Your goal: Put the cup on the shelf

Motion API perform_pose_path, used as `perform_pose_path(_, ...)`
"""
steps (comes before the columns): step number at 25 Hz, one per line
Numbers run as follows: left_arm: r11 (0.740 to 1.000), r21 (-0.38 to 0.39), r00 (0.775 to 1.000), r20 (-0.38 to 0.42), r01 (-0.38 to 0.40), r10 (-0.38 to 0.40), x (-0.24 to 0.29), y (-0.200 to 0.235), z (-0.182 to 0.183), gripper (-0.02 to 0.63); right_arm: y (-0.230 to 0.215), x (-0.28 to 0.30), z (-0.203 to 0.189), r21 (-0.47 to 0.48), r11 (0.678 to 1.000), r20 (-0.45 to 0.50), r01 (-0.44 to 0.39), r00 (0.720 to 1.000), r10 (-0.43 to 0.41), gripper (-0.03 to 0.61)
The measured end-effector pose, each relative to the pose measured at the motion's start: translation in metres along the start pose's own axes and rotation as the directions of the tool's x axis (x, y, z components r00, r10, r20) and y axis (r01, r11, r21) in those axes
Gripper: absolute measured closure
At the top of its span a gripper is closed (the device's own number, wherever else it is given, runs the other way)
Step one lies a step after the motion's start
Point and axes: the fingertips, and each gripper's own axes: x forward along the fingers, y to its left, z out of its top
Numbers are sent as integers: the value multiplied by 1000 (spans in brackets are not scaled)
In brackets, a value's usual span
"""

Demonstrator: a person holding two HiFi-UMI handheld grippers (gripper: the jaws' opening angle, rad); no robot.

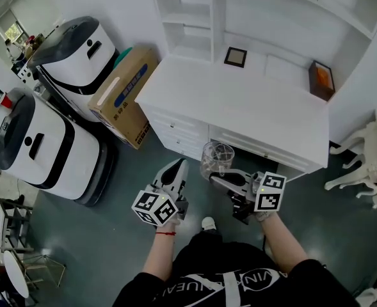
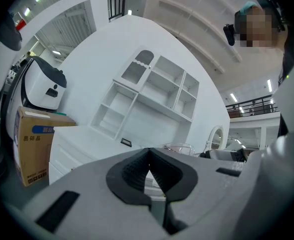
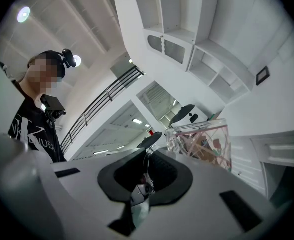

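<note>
- We are pinching the clear cup (image 1: 217,158) by its handle in our right gripper (image 1: 216,179), holding it upright, mouth upward, just before the desk's (image 1: 239,101) front edge.
- We are holding our left gripper (image 1: 178,169) pressed together, empty, short of the desk.

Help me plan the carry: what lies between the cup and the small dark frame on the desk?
Only bare white desktop; the head view shows nothing standing between the cup and the frame.

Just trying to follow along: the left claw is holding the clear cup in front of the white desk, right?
No, the right claw holds the clear cup in front of the white desk; the left claw is shut and empty. The head view shows it.
</note>
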Motion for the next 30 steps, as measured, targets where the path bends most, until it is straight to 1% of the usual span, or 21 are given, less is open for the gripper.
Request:
perform_pose_path(5,1000,-2,1000,5,-6,6,14,29,10,609,-22,17,11,5,1000,18,5,1000,-5,558)
perform_pose_path(14,999,-26,999,2,-35,35,25,54,8,609,-49,34,16,34,999,6,-9,1000,8,558)
perform_pose_path(19,998,-26,998,13,-55,56,35,77,21,609,-67,53,30,32,999,-7,-21,1000,21,558)
perform_pose_path(30,999,3,998,22,-53,53,108,130,63,609,-132,94,85,24,998,-18,-56,998,56,558)
